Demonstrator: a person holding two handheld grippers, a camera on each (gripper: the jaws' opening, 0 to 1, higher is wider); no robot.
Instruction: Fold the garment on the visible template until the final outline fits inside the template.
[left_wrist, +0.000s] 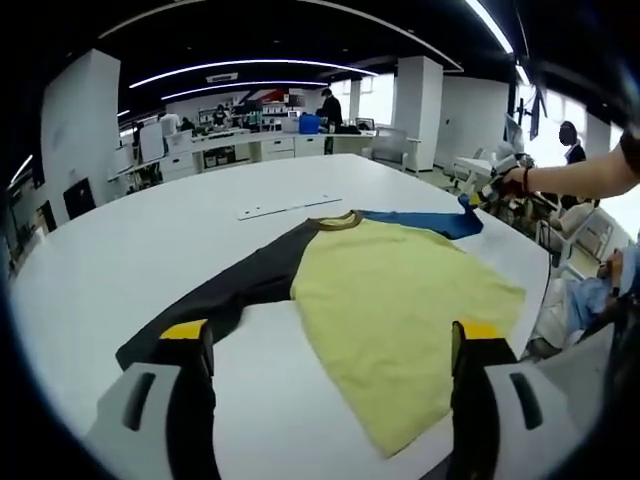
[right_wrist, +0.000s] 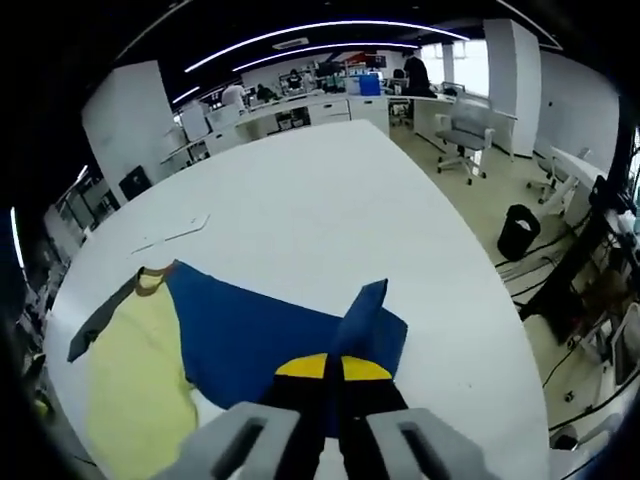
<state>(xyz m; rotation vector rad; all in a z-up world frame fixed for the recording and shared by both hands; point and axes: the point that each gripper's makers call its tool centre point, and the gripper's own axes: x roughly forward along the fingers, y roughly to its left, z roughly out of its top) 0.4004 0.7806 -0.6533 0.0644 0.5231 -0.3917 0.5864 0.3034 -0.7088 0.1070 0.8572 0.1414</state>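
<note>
Closest to my right camera, the right tool has its yellow-tipped jaws pressed together on the blue sleeve of the garment, and the cloth rises in a narrow ridge just ahead of the tips. In the left gripper view I see this same tool far ahead and to the right, held by a person's hand at the end of the sleeve.

My left tool is spread wide, with nothing between the jaws. The garment lies just ahead of it on the white surface: a yellow body in the middle, a dark sleeve running toward the left jaw, and the blue sleeve going away to the far right. The lower hem of the yellow part lies near the edge of the surface, close to the right jaw.

A thin strip lies beyond the collar; I cannot tell what it is. I also cannot make out the outline of a template.

I judge that the sleeve is about to be folded over the body. The risks, as I see them:
- The grip is only on a small pinch of cloth, so a quick pull could let it slip out.
- With the left tool free, nothing holds the body, so the pull may drag the whole garment.
- The hem is near the edge, and such a drag could carry it over.
</note>
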